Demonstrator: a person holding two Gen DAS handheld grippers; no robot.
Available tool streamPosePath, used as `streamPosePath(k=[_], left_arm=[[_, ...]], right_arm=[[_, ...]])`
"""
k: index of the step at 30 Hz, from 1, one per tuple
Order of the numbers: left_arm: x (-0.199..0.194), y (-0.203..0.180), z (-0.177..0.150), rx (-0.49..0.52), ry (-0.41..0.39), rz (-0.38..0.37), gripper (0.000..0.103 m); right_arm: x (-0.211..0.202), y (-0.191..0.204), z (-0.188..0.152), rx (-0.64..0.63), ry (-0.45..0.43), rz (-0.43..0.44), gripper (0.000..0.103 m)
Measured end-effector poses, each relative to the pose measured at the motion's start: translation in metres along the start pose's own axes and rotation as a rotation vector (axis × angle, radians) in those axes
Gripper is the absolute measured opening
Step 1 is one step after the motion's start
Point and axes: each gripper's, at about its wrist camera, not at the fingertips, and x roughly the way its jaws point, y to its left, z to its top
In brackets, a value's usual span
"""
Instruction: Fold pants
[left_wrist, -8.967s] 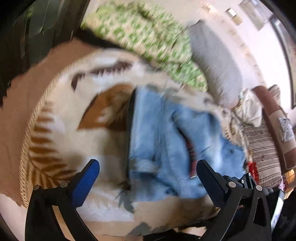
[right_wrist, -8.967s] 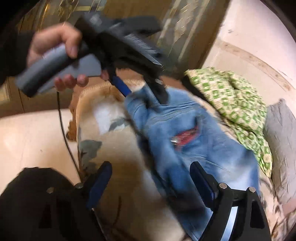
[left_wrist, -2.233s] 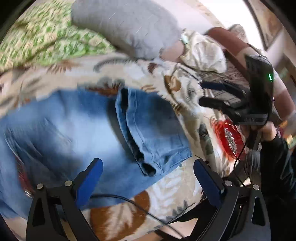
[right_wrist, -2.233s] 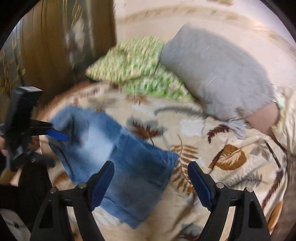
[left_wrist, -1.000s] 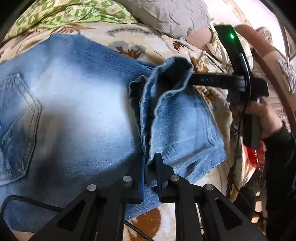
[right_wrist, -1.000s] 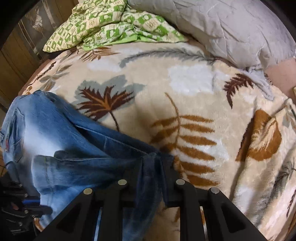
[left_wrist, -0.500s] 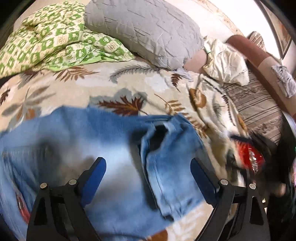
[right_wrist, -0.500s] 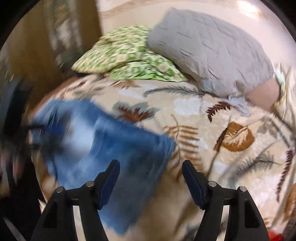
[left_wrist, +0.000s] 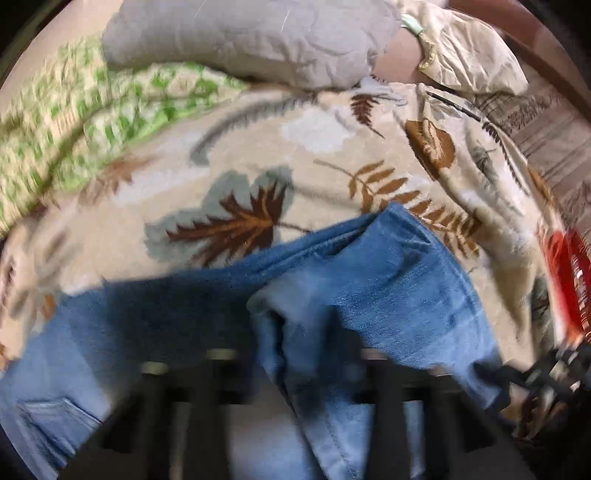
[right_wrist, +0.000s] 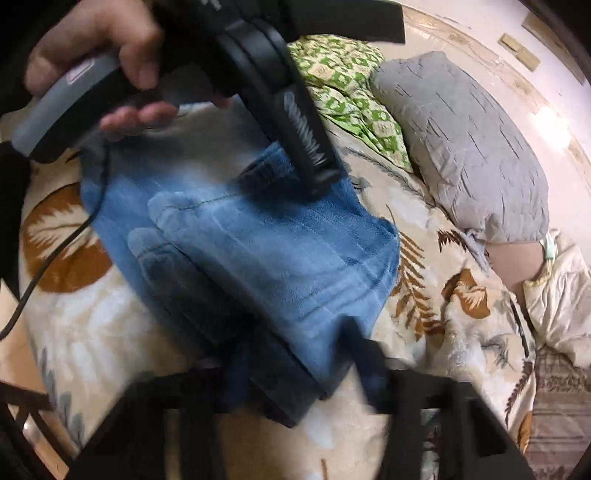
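The blue jeans (left_wrist: 388, 295) lie folded in layers on the leaf-patterned blanket (left_wrist: 240, 155). In the left wrist view my left gripper (left_wrist: 295, 365) is blurred; its fingers stand on either side of a raised denim fold, partly closed around it. In the right wrist view the jeans (right_wrist: 266, 251) fill the middle, and the left gripper (right_wrist: 317, 184) comes down from the upper left onto their far edge. My right gripper (right_wrist: 299, 362) sits at the near edge of the folded jeans, fingers astride the thick edge, blurred.
A grey pillow (right_wrist: 465, 147) and a green checked cloth (right_wrist: 351, 85) lie at the head of the bed. A red object (left_wrist: 569, 280) sits at the bed's right side. A black cable (right_wrist: 55, 243) trails over the blanket at left.
Both grippers were open above the jeans half a second ago. Now both have dropped onto the denim, fingers drawn in around the folded edges. The jeans lie more bunched.
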Motion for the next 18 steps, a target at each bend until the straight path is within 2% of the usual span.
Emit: streamPosePath(k=[1, 2, 5, 7, 10, 13, 14, 15, 16, 17, 18], left_arm=[[-0.001, 0.003, 0.001, -0.017, 0.004, -0.021, 0.018], [-0.003, 0.004, 0.002, -0.015, 0.002, -0.027, 0.017], [-0.007, 0.009, 0.002, -0.022, 0.002, -0.05, 0.016], [0.001, 0.016, 0.001, -0.063, 0.025, -0.074, 0.016], [0.01, 0.018, -0.001, -0.074, 0.034, -0.068, 0.016], [0.006, 0.013, 0.0, -0.036, 0.028, -0.041, 0.018], [0.002, 0.011, 0.0, -0.022, 0.016, -0.023, 0.024], [-0.002, 0.011, -0.001, -0.02, 0.001, -0.005, 0.048], [-0.007, 0.012, -0.001, -0.023, -0.014, 0.027, 0.065], [-0.012, 0.014, -0.002, -0.035, -0.034, 0.051, 0.09], [-0.017, 0.016, -0.003, -0.05, -0.051, 0.057, 0.093]], right_arm=[[0.001, 0.002, 0.001, -0.013, 0.006, -0.022, 0.012], [-0.001, 0.005, 0.0, -0.036, -0.001, -0.035, 0.01], [-0.014, 0.005, -0.008, -0.065, -0.026, -0.043, 0.007], [-0.017, 0.009, -0.017, -0.09, -0.02, -0.046, 0.006], [-0.011, 0.012, -0.027, -0.086, -0.001, -0.04, 0.005], [-0.01, 0.011, -0.022, -0.071, 0.007, -0.044, 0.005], [-0.01, 0.012, -0.021, -0.072, 0.005, -0.048, 0.005], [-0.011, 0.011, -0.021, -0.066, -0.001, -0.049, 0.005], [-0.013, 0.011, -0.022, -0.057, -0.006, -0.048, 0.006], [-0.016, 0.01, -0.022, -0.037, -0.011, -0.052, 0.01], [-0.019, 0.008, -0.022, -0.014, -0.012, -0.05, 0.013]])
